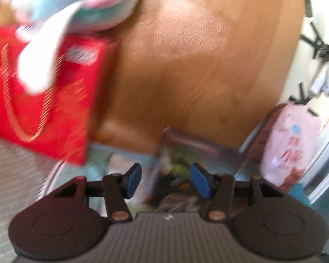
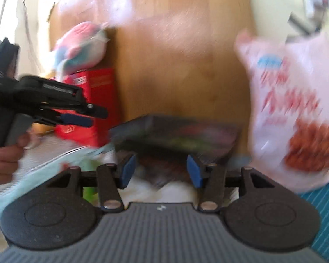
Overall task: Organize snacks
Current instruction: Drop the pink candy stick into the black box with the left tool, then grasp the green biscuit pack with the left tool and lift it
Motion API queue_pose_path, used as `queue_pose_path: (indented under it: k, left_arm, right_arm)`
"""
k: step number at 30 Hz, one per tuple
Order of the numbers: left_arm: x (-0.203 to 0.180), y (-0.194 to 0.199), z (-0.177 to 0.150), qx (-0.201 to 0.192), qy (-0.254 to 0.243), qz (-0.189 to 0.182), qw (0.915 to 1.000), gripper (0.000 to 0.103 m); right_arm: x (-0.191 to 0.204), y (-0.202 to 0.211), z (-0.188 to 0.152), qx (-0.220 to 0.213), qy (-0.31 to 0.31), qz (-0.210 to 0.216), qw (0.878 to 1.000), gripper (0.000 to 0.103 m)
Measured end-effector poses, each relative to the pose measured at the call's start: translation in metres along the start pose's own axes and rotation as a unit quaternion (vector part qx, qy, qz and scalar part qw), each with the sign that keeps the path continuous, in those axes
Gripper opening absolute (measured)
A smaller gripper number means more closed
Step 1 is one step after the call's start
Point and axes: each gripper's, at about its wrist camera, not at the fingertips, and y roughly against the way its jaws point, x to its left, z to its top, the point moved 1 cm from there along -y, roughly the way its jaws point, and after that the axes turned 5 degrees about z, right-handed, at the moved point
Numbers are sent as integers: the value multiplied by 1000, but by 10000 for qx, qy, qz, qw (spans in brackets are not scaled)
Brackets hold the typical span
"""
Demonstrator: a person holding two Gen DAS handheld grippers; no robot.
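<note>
both tongs [image 1: 165, 179] [image 2: 159, 171] gape above blurred snack packets [image 2: 175, 133].

Wooden table [image 2: 175, 50]: red box [image 1: 43, 100] at left, pink snack bag [image 2: 296, 114] at right, dark packet [image 2: 175, 135] near front edge, pastel bag [image 2: 83, 46] behind the box.

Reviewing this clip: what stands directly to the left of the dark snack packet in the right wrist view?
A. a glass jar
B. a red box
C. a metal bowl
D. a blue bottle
B: the red box stands on the wooden table just left of the dark snack packet.
</note>
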Motion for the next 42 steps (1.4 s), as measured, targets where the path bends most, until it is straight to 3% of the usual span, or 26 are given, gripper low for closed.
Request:
queue_pose_path:
  k: [5, 8, 11, 15, 20, 23, 28, 32, 34, 37, 39, 41, 42]
  left_arm:
    - [14, -20, -23, 454, 6, 304, 9985, 59]
    - [8, -28, -42, 706, 2, 163, 9974, 58]
    - [-2, -16, -57, 618, -120, 229, 9978, 58]
    - [-14, 3, -78, 653, -72, 27, 9978, 59]
    - [-26, 26, -95, 605, -267, 49, 9978, 71]
    - [-11, 46, -91, 442, 64, 16, 9990, 72]
    - [13, 87, -89, 279, 218, -5, 9994, 74]
    - [15, 108, -93, 392, -169, 126, 9990, 74]
    - [10, 119, -94, 358, -339, 136, 9987, 74]
    - [-1, 133, -92, 251, -438, 40, 9987, 74]
    - [-9, 139, -91, 179, -481, -59, 9987, 74]
    - [-15, 141, -92, 153, -503, -145, 9985, 76]
    - [-17, 138, -94, 159, -507, -183, 9984, 76]
  right_arm:
    - [9, -21, -12, 944, -1022, 1102, 9841, 55]
    - [11, -28, -16, 1192, -1328, 1306, 9752, 55]
    - [2, -24, -11, 1386, -1480, 1418, 9689, 51]
    - [2, 7, -14, 1531, -1104, 1308, 9733, 50]
    - [5, 45, -18, 1338, -765, 871, 9842, 55]
    - [6, 75, -15, 1133, -455, 679, 9902, 56]
    - [18, 113, -5, 1257, 927, -35, 9877, 57]
    - [16, 141, 41, 743, 1910, -704, 9762, 56]
    - [15, 164, 82, 169, 2300, -1036, 9675, 55]
    - [6, 216, 154, -994, 2262, -1388, 9590, 57]
    - [-3, 246, 182, -1585, 2152, -1514, 9517, 57]
    - [-13, 261, 188, -1777, 1930, -1423, 9544, 57]
    - [-20, 259, 182, -1716, 1730, -1235, 9620, 57]
